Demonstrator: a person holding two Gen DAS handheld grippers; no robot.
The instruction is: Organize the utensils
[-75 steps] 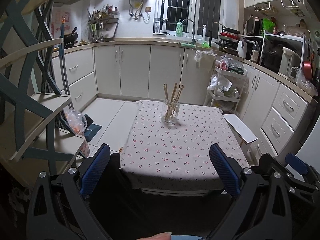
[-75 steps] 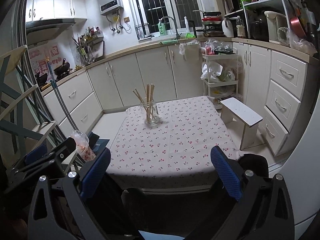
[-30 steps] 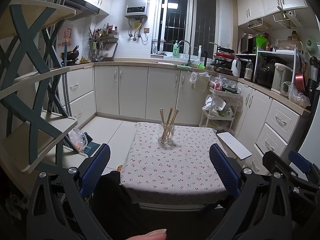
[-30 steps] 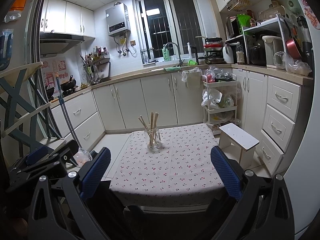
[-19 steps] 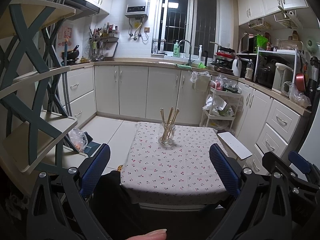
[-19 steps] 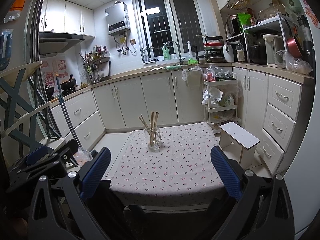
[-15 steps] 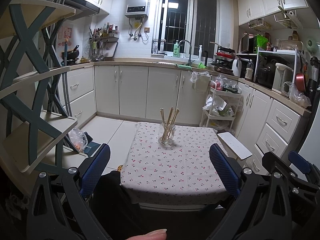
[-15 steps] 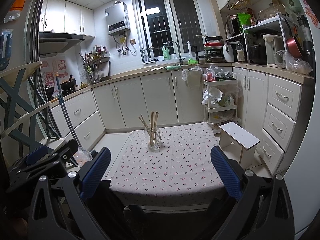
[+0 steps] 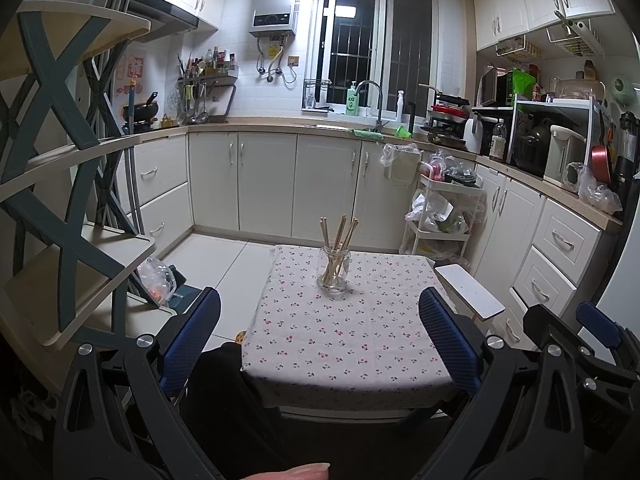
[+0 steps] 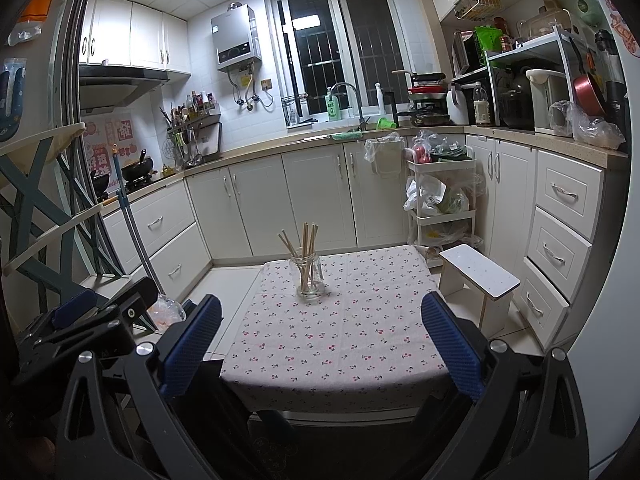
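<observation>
i'm looking at a glass jar (image 9: 334, 271) standing upright near the middle of the frame, on the far half of the counter (image 9: 344, 344) with the cherry-print cloth, and a bundle of wooden chopsticks (image 9: 339, 246) leaning fanned out inside it. nothing else lies on the cloth that i can see, so my read is the utensils are already gathered

the chopsticks should be light, stiff and a little slick, thin enough to roll or scissor in a pinch; i'd take them on the bare upper shafts above the jar's rim. the jar looks fragile and smooth (and top-heavy with the sticks leaning), so i'd grip it low around the body, gently, if it must move at all

the left gripper (image 9: 320, 342) sits at the bottom of its frame with jaws spread wide, holding nothing and touching nothing, well short of the jar. the right gripper (image 10: 318, 344) is the same in its own view: jaws wide apart, empty, hanging off the near edge of the counter. a fingertip (image 9: 296, 472) shows at the bottom edge of the left view
</observation>
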